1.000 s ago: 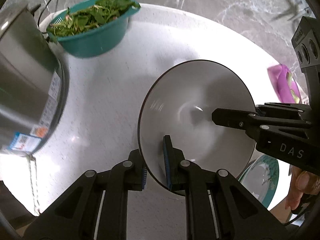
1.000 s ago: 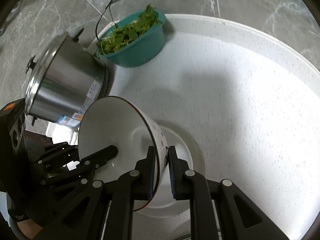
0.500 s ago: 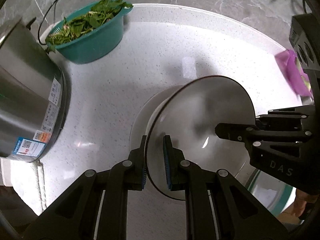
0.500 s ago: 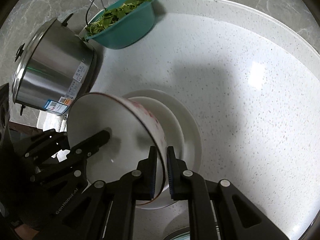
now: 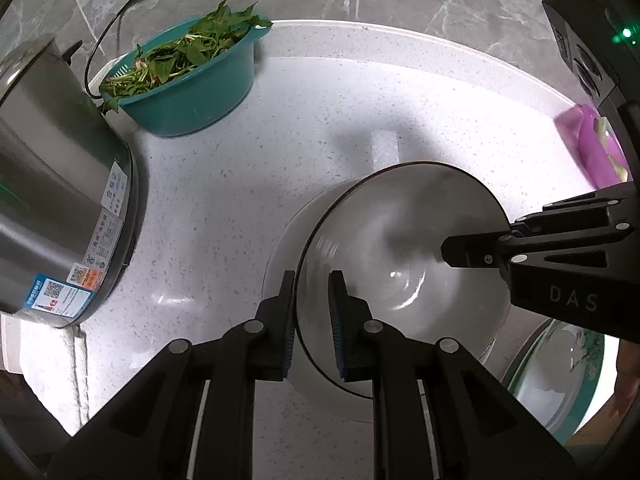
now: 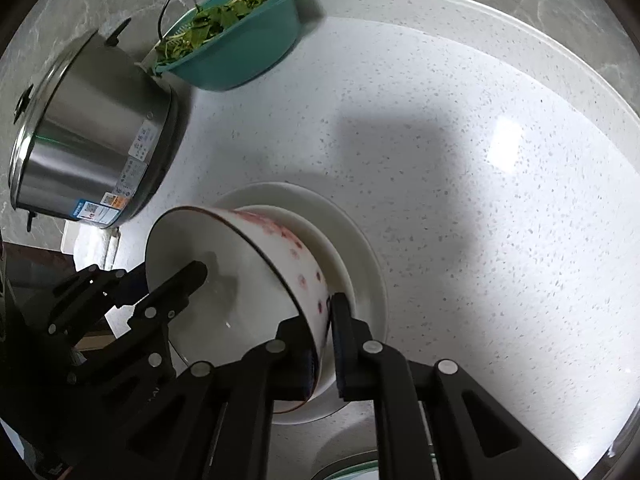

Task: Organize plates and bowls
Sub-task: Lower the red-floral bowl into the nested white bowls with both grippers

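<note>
A white bowl [image 5: 400, 248] with a dark rim and pink flowers on its outside [image 6: 288, 248] hangs tilted between both grippers. My left gripper [image 5: 312, 280] is shut on its near rim, one finger inside the bowl and one outside. My right gripper [image 6: 324, 320] is shut on the opposite rim, and in the left wrist view one of its fingers [image 5: 472, 250] reaches into the bowl from the right. Under the bowl lies a stack of white plates [image 6: 360, 256] [image 5: 280, 248]. The bowl's base is down at the top plate, and I cannot tell whether it touches.
A steel rice cooker [image 5: 52, 200] [image 6: 92, 132] stands at the left of the white speckled counter [image 6: 480, 200]. Behind it is a teal colander of greens [image 5: 188, 80] [image 6: 236, 36]. A purple item [image 5: 596, 144] lies at the right edge. A green-rimmed dish [image 5: 560, 376] sits at the lower right.
Both grippers have brought the bowl down towards the plate stack, which has come into view beneath it. Both grips on the rim have held.
</note>
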Demonstrator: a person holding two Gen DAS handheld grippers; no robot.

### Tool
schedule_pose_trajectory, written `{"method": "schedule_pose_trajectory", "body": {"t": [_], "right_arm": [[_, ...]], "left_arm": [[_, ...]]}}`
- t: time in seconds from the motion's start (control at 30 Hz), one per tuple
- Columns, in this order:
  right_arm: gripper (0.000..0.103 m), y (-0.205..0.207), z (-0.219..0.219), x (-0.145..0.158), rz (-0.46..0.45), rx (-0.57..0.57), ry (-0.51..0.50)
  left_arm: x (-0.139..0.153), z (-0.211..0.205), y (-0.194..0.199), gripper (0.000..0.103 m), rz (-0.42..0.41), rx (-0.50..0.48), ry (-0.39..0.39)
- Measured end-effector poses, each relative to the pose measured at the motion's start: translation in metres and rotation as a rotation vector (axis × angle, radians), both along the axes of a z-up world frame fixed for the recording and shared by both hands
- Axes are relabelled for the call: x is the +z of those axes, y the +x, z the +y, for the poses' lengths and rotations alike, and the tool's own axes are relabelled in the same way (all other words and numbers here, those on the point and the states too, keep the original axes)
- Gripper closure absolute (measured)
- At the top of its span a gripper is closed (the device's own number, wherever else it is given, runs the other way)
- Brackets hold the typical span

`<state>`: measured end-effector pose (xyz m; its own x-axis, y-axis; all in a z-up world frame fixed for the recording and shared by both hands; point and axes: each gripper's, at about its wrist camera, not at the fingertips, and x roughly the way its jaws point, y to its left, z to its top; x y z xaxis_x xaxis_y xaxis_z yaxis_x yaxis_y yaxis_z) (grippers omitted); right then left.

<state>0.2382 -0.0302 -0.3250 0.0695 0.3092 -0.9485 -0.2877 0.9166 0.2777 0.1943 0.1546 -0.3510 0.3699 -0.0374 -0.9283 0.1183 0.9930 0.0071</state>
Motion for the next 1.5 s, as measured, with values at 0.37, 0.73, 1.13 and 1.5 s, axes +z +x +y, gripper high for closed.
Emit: {"method": "schedule_pose_trajectory", "body": {"t": [0.37,0.73,1.13,1.5], "right_arm": [[0.092,-0.011,0.024,0.003,-0.127,0.117,-0.147],[0.070,-0.014,0.028,0.007,-0.122,0.136,-0.121],[0.052,-0.029,0.037,0.014,-0.218,0.212,-0.157],[0.050,-0.019,0.006,0.011,-0.138,0.091,0.050]], "left_arm": [[-0.003,0.014,-0.004,0.088,-0.020,0.068,-0.108],[0.004,0.039,-0.012,0.075,-0.065,0.148,-0.227],[-0.004,0.070,-0.031,0.051,-0.076,0.240,-0.368],[-0.006,0.087,-0.040,0.042,-0.076,0.259,-0.429]]}}
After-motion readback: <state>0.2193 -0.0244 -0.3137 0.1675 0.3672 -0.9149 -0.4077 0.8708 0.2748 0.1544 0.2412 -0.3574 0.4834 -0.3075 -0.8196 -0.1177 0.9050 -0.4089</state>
